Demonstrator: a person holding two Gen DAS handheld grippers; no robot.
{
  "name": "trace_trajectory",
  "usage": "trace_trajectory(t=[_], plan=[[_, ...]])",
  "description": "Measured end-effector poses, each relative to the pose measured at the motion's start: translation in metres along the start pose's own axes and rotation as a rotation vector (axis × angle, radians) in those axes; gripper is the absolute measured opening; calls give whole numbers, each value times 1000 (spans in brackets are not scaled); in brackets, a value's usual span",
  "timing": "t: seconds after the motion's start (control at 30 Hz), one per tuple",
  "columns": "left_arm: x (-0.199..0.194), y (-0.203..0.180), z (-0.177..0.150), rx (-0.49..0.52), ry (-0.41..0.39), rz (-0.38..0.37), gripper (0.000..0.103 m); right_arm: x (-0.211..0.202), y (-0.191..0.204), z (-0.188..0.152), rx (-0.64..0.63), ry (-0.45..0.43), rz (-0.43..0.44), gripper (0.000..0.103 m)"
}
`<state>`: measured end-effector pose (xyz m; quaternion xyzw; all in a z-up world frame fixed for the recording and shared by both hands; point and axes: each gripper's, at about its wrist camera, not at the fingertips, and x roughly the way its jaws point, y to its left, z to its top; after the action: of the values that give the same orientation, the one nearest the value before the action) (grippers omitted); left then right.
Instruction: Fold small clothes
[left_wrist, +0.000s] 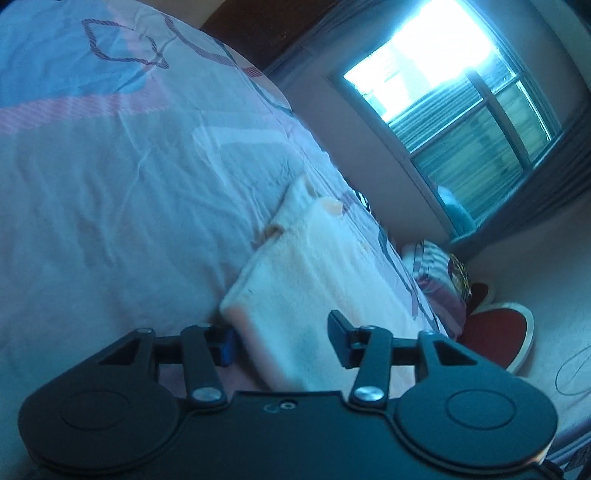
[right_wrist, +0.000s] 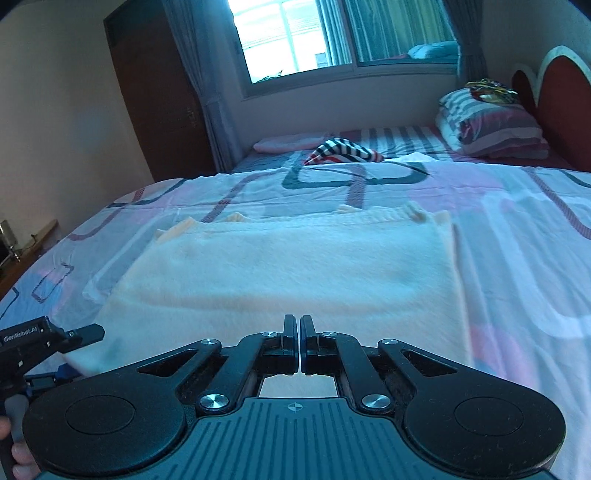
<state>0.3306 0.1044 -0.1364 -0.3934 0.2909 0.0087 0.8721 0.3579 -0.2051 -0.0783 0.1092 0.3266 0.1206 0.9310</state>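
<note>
At the far left of the right wrist view, the black left gripper (right_wrist: 79, 350) is seen from the side, its upper finger lying over the near left corner of the cream fluffy folded garment (right_wrist: 288, 266); a blue-padded lower finger shows beneath that corner. Whether the cloth is actually pinched cannot be told from this angle. Further right, the garment is spread flat on the pink, white and blue patterned bedsheet (right_wrist: 517, 229), with small tabs along its far edge. The black right gripper (right_wrist: 298, 343) is seen at the near edge of the garment with its fingers brought almost together, only a thin slit between them; nothing is visibly held. Beyond, a red, white and navy striped cloth (right_wrist: 343, 150), a stack of striped pillows (right_wrist: 491, 125) and a red headboard (right_wrist: 561, 92) are shown, with a window (right_wrist: 332, 33) and a brown wardrobe (right_wrist: 155, 92) behind.

From the left wrist camera, the left gripper (left_wrist: 282, 341) is shown from behind, its fingers spread wide, with the thick folded corner of the garment (left_wrist: 306, 266) lying between them. Its left, blue-faced finger is just beside the fold, while its right finger stands over the cloth. The right gripper is not seen in this view.
</note>
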Motion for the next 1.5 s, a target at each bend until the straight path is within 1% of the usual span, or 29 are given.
trace_trajectory(t=[0.03,0.17,0.27,0.3,0.33,0.37,0.4,0.47,0.5,0.53,0.57,0.6,0.63,0.67,0.7,0.73,0.77,0.83,0.93,0.97,1.03,1.13,1.23,1.3,1.33,1.4,1.43,1.47,1.5], plan=[[3,0,1,-3,-5,6,34,10,3,3,-4,3,7,3],[12,4,8,-46,-15,-4,34,42,14,9,-36,8,31,3],[20,1,13,-54,-17,-10,35,58,18,9,-47,26,40,3],[22,0,14,-52,-15,-9,29,64,18,8,-51,39,32,3],[24,-2,15,-53,-7,6,4,68,18,6,-53,55,25,3],[24,-3,17,-68,0,18,5,69,17,4,-53,56,23,3],[20,-3,18,-78,-16,5,5,66,18,5,-51,50,25,3],[14,-10,19,-27,-32,-5,6,59,19,7,-54,23,45,3],[15,-12,19,-6,-31,4,8,61,19,6,-60,30,42,3],[17,-11,18,3,-28,24,21,67,19,4,-65,60,28,3],[20,-8,18,-8,-18,49,30,72,18,1,-67,71,22,3],[22,-4,18,-32,-20,29,31,72,19,0,-70,65,22,3],[23,-1,19,-50,-23,19,28,71,20,1,-74,68,19,3],[24,-1,21,-41,-12,26,21,71,20,1,-73,70,20,3],[24,-4,24,-20,-4,42,6,70,19,1,-63,71,24,3],[22,-8,26,-12,-13,26,6,70,16,1,-49,72,32,3],[17,-15,28,8,-33,-9,6,69,13,2,-28,72,43,3],[13,-40,31,118,-32,-18,6,58,1,6,41,46,53,3],[11,-87,28,280,-2,-67,6,37,-23,9,144,-7,38,3],[13,-105,23,338,11,-87,6,28,-32,11,177,-29,35,3],[16,-137,11,418,35,-126,6,9,-55,15,242,-71,20,3],[25,-184,-18,550,93,-170,6,-20,-90,21,322,-131,-11,3],[40,-216,-55,635,171,-198,6,-49,-123,22,382,-175,-47,3],[55,-231,-85,672,251,-215,8,-64,-142,21,411,-185,-71,3],[65,-238,-102,694,313,-228,18,-69,-150,19,427,-185,-75,3],[87,-247,-135,738,488,-216,35,-78,-165,14,456,-179,-66,3],[89,-248,-141,743,525,-212,33,-80,-169,14,461,-170,-62,3],[83,-246,-141,737,512,-230,34,-83,-171,13,463,-164,-53,4],[75,-242,-135,724,483,-254,43,-86,-172,13,459,-168,-36,4]])
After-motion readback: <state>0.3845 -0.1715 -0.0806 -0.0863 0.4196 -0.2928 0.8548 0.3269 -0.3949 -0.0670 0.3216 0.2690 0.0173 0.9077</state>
